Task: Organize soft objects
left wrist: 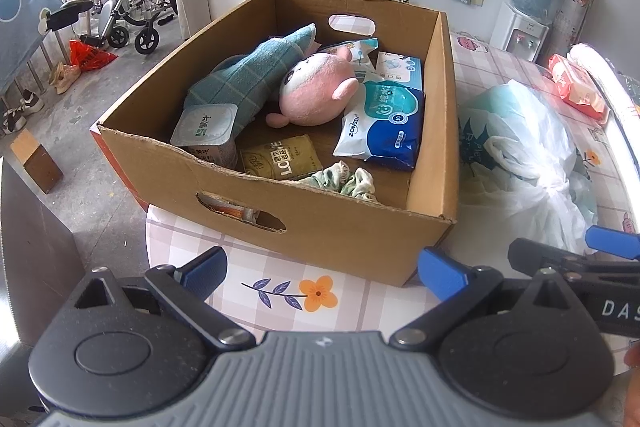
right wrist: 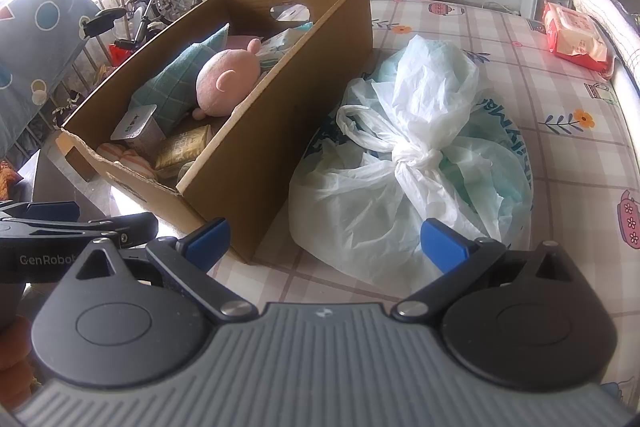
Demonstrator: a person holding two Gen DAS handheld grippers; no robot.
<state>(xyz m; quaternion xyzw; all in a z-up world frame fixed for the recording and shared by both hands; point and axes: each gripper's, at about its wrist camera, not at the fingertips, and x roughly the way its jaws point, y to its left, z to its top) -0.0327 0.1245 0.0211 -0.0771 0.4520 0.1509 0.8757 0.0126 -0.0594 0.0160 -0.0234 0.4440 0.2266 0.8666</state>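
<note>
Knotted plastic bag (right wrist: 412,163) just ahead of right gripper (right wrist: 326,241), both grippers' fingers apart

The cardboard box (left wrist: 304,227) sits on the table (left wrist: 360,303), and the knotted plastic bag (right wrist: 408,163) lies just beside its right wall. Inside the box, the plush toy (left wrist: 316,91) leans against the cushion (left wrist: 248,79) to its left, wipes packs (left wrist: 384,123) to its right, a crumpled cloth (left wrist: 344,181) in front. Behind the bag, near the table's far right edge, lies a tissue pack (right wrist: 576,41).

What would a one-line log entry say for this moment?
left tongs: open, empty | right tongs: open, empty | cardboard box: holds pink plush | knotted plastic bag: on table, beside box
</note>
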